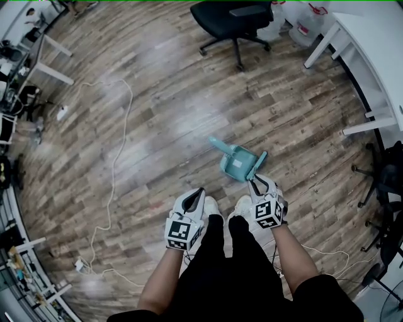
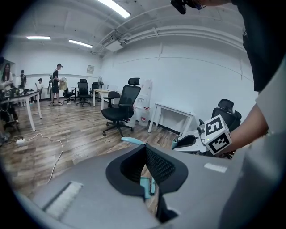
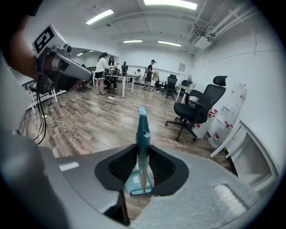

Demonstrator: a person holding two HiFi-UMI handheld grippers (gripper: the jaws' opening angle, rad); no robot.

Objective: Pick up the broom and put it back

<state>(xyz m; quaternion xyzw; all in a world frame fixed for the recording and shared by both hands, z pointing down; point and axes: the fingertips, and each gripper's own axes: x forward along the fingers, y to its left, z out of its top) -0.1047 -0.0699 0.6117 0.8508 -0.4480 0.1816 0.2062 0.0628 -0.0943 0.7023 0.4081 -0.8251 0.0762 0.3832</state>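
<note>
A teal dustpan (image 1: 233,165) lies on the wooden floor just ahead of the person's shoes, its handle (image 1: 218,144) pointing up and left. My right gripper (image 1: 254,178) is shut on the thin teal broom (image 1: 259,165), which slants over the dustpan's right edge. In the right gripper view the broom handle (image 3: 143,134) stands between the pads, its hang-hole end pointing away. A flat teal part (image 3: 135,184) shows below; whether it is brush head or dustpan I cannot tell. My left gripper (image 1: 200,191) hangs beside the right one, shut and empty (image 2: 145,154).
A black office chair (image 1: 236,19) stands at the far side, with a white desk (image 1: 371,50) at the right. A white cable (image 1: 116,157) snakes over the floor at the left. People (image 3: 105,71) stand at distant desks.
</note>
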